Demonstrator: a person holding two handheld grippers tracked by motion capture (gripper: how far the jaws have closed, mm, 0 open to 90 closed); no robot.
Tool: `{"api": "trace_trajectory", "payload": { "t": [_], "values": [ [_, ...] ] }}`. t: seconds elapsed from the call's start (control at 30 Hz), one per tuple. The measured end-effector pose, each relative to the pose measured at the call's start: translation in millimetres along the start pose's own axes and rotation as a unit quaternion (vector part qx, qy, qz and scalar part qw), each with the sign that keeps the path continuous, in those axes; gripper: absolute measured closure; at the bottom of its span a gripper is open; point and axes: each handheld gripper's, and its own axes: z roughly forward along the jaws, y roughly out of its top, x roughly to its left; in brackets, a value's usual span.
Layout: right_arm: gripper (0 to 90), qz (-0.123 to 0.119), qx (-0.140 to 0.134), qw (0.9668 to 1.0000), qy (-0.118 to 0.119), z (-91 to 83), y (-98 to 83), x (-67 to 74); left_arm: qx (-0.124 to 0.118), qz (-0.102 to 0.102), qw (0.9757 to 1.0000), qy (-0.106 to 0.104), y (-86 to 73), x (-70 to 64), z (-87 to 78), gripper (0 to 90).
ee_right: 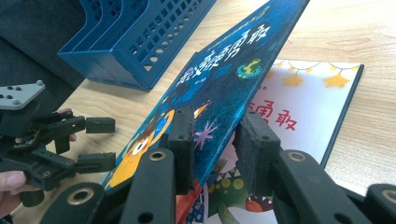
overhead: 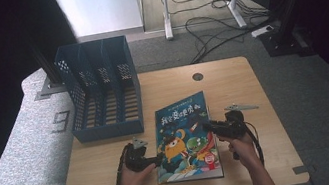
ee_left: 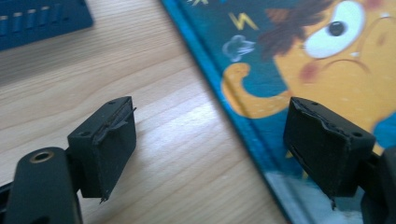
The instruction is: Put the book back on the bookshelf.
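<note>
The right gripper [ee_right: 212,140] is pinching the front cover [ee_right: 224,79] of the picture book [overhead: 186,137], lifting it off the first page [ee_right: 303,107]. The left gripper [ee_left: 210,144] is hovering wide apart over the book's spine edge, on the wooden table [overhead: 231,76] near the blue file rack [overhead: 101,90].

The book [overhead: 186,137] has a deep blue cover with an orange cartoon creature, a green one beside it, yellow and white lettering and a red patch near the bottom. Its inside page [ee_right: 303,100] is white with yellow stars and red characters. The file rack [overhead: 101,90] is blue with perforated walls. The table [overhead: 231,81] is pale wood grain. Both grippers look black.
</note>
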Motion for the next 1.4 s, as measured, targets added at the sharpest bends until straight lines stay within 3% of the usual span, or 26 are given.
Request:
{"api": "trace_trajectory", "payload": {
  "t": [0.27,0.73,1.1,1.4],
  "values": [
    [67.7,0.0,0.0,1.0,0.0,-0.3,0.2,0.4,0.008,-0.002,0.9998,0.018,-0.7,4.9,1.8,17.6],
    [67.0,-0.008,0.0,1.0,-0.001,-0.5,1.5,2.5,0.006,-0.004,0.9998,0.019,-0.8,2.7,1.9,19.6],
    [64.9,-0.04,0.011,0.9991,-0.011,0.1,10.0,13.3,0.007,-0.001,0.9998,0.017,-0.4,3.5,1.9,19.7],
    [62.8,-0.069,0.042,0.9965,-0.021,6.4,23.8,24.9,0.008,-0.001,0.9999,0.014,-0.1,4.4,1.8,19.9]
  ]
}}
